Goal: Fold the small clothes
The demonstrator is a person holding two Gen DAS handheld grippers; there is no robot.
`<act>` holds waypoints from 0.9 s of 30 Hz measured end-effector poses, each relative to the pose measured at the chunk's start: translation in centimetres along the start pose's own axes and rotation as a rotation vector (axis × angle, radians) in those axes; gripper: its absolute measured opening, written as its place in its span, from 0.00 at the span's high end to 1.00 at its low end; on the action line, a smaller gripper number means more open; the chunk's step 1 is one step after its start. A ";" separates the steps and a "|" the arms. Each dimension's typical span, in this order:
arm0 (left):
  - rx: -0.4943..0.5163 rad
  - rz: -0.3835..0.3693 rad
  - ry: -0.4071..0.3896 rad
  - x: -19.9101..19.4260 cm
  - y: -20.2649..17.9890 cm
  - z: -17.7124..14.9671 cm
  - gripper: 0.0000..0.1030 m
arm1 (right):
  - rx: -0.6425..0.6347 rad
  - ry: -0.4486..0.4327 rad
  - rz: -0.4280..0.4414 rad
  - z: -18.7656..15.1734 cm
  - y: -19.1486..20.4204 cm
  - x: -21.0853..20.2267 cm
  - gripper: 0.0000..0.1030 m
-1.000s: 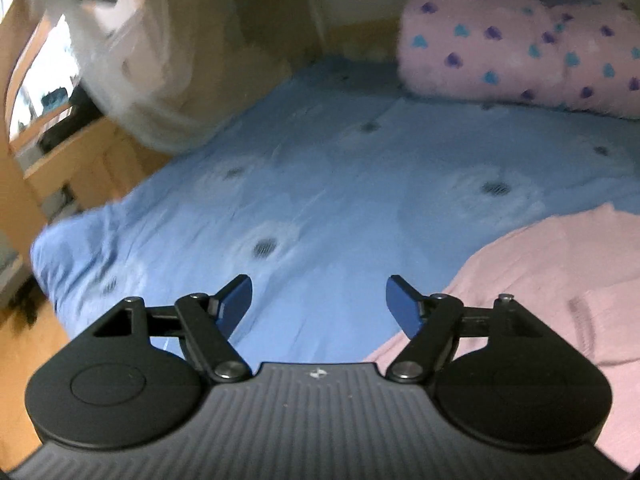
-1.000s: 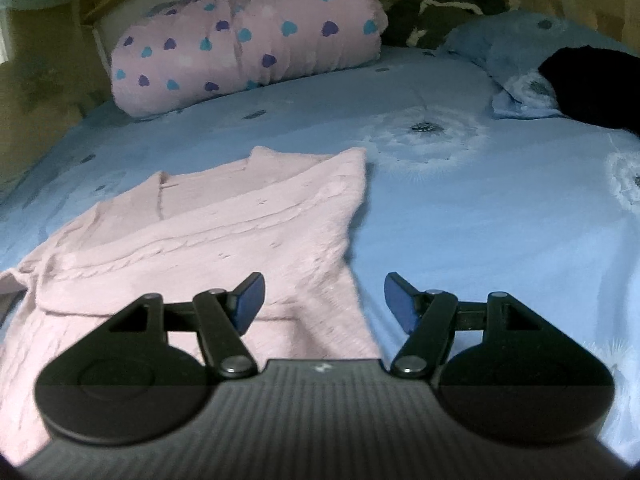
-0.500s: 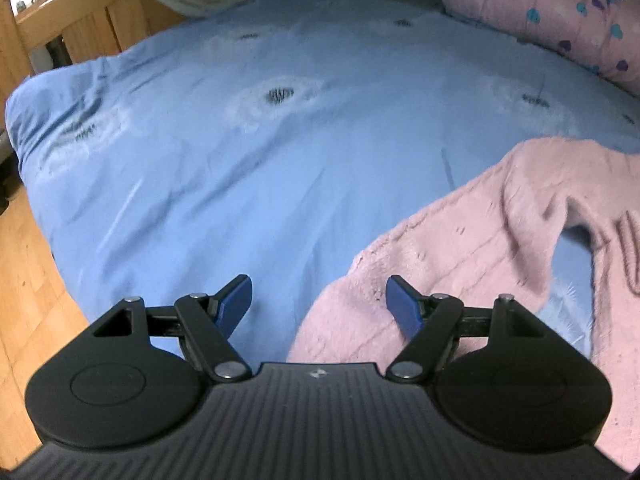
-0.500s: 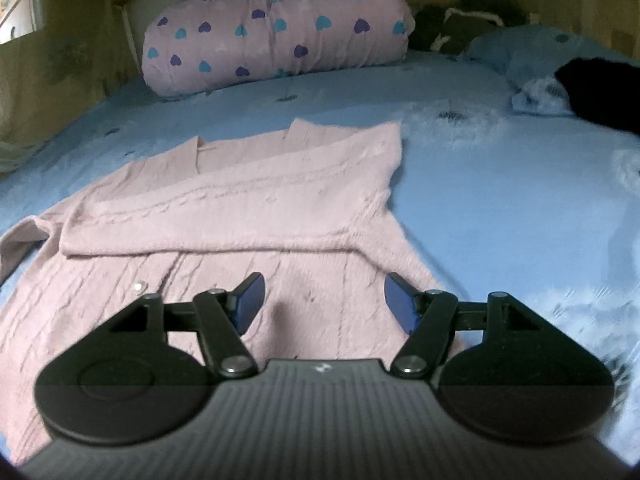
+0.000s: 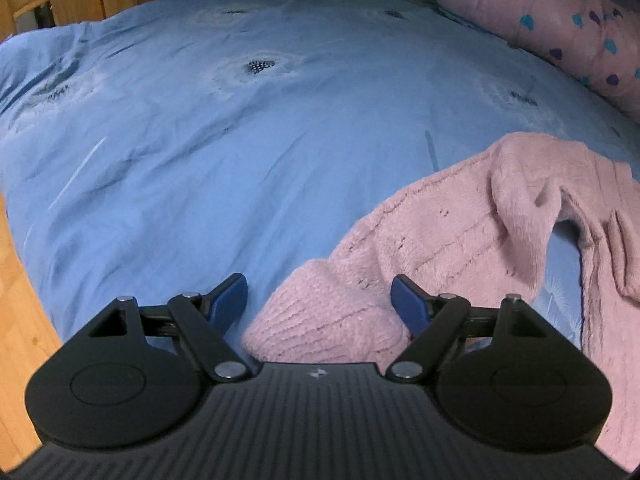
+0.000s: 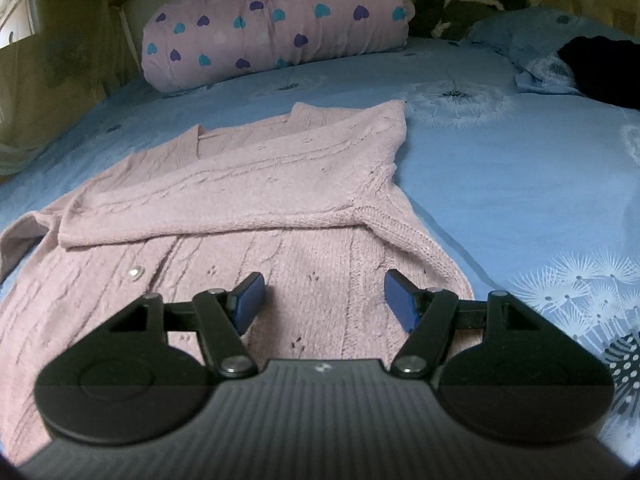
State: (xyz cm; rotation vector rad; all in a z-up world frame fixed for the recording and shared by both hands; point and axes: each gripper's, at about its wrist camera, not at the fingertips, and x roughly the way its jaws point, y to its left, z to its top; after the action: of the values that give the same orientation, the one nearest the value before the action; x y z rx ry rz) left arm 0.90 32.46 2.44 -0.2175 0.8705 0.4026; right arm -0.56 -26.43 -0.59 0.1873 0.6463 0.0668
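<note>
Pink cardigan (image 6: 248, 200) lies flat on the blue bed (image 5: 224, 152), one sleeve folded across its front. Left tool (image 5: 320, 300) is opening, the other sleeve's cuff between its jaws unpressed. Right tool (image 6: 324, 300) hovers open above the hem.

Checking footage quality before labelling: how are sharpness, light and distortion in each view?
Left wrist: sharp and evenly lit, the blue bedspread bulging from fisheye. Right wrist: dimmer, pink cardigan clear, corners vignetted black, window blown out at top left.
</note>
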 end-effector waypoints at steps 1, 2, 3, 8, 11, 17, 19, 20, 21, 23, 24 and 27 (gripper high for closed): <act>0.008 0.004 -0.001 -0.1 -0.1 0.0 0.19 | -0.002 0.000 -0.001 0.0 0.0 0.0 0.34; 0.015 0.004 -0.003 -0.1 -0.2 0.0 0.19 | -0.002 -0.001 -0.001 0.0 0.0 0.0 0.34; 0.016 0.000 -0.003 -0.2 -0.2 -0.1 0.19 | -0.001 -0.001 0.000 0.0 0.0 0.0 0.34; 0.007 -0.054 0.005 -0.9 0.3 -0.4 0.21 | 0.007 -0.005 0.005 -0.1 -0.1 0.0 0.34; 0.001 -0.094 0.003 -1.4 0.4 -0.6 0.39 | 0.010 -0.007 0.007 -0.1 -0.1 0.0 0.34; -0.032 -0.092 -0.014 -2.1 0.5 0.1 0.70 | 0.013 -0.009 0.010 -0.1 -0.2 0.0 0.34; -0.043 -0.051 -0.054 -2.6 0.8 0.6 0.70 | 0.021 -0.012 0.014 -0.1 -0.3 -0.1 0.34; -0.054 -0.027 -0.081 -3.1 1.0 1.0 0.70 | 0.027 -0.014 0.018 -0.1 -0.4 -0.1 0.34; -0.063 -0.008 -0.104 -3.4 1.2 1.4 0.70 | 0.033 -0.016 0.022 -0.1 -0.5 -0.2 0.34; -0.079 0.026 -0.151 -4.5 1.7 2.4 0.71 | 0.044 -0.019 0.029 -0.1 -0.6 -0.2 0.34; -0.082 0.032 -0.171 -4.9 1.9 2.8 0.71 | 0.047 -0.020 0.031 -0.1 -0.7 -0.2 0.34; -0.072 0.037 -0.227 -6.4 2.0 4.3 0.71 | 0.051 -0.021 0.033 -0.1 -0.7 -0.2 0.34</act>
State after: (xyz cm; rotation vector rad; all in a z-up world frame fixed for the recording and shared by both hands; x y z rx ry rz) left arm -0.65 34.16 10.07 -0.2179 0.6383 0.4839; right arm -0.79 -27.10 -0.67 0.2480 0.6244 0.0804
